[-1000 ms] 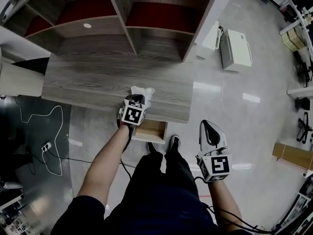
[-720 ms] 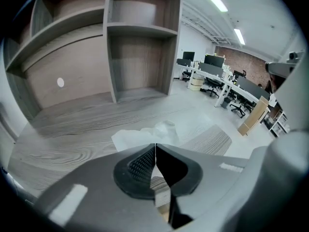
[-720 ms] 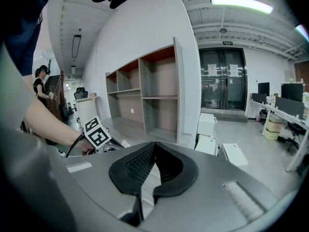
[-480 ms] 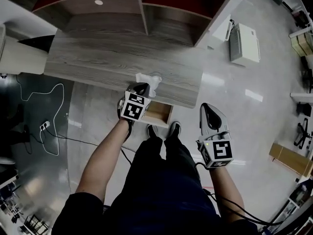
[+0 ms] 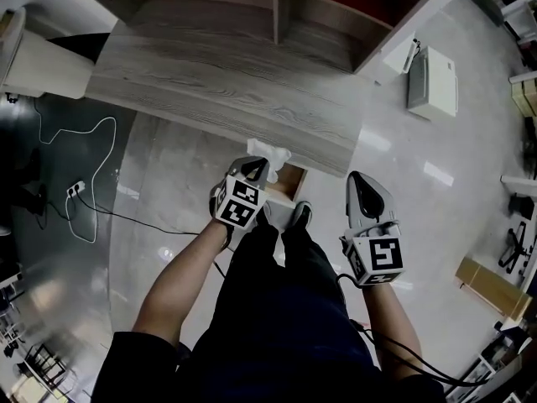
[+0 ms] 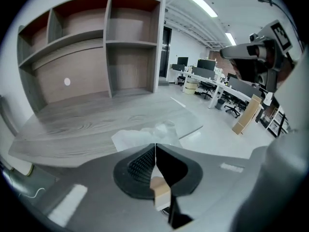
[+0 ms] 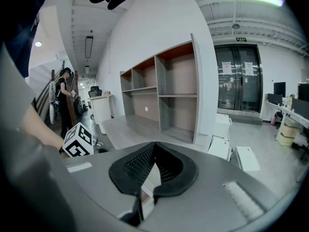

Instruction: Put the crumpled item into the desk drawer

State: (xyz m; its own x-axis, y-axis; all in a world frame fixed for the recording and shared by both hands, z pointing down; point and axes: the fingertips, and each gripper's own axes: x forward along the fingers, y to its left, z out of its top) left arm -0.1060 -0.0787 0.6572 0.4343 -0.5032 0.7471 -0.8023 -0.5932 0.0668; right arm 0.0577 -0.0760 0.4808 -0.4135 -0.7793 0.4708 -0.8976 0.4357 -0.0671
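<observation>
Crumpled item: white wrinkled paper (image 5: 273, 152) (image 6: 145, 137), pinched at the tips of the left gripper. It sits at the tabletop's front edge, over the spot where the drawer comes out.
Left gripper: (image 5: 258, 164) (image 6: 155, 146) jaws pressed together on the crumpled item, which fans out past the tips. The gripper is directly over the drawer, with its marker cube (image 5: 241, 206) on the side nearer the person.
Drawer: (image 5: 290, 185) pulled out from under the tabletop, light wood inside, only partly visible beside the left gripper. In the left gripper view a strip of its pale wood (image 6: 160, 193) shows below the jaws.
Right gripper: (image 5: 359, 183) (image 7: 154, 146) to the right of the drawer and apart from it, over the floor. Its jaws are closed against each other with nothing between them.
Tabletop: grey wood grain (image 5: 210, 82) (image 6: 87, 124), stretching away beyond the drawer.
Shelf unit: (image 6: 106, 42) (image 7: 164, 95) open compartments standing on the tabletop's far side, behind the drawer.
Shoes: (image 5: 300, 217) on the floor just on the near side of the drawer.
White box: (image 5: 432, 82) on the floor, well to the right of the drawer and beyond it.
Cable: (image 5: 75, 191) looped on the dark floor, well to the left of the drawer.
</observation>
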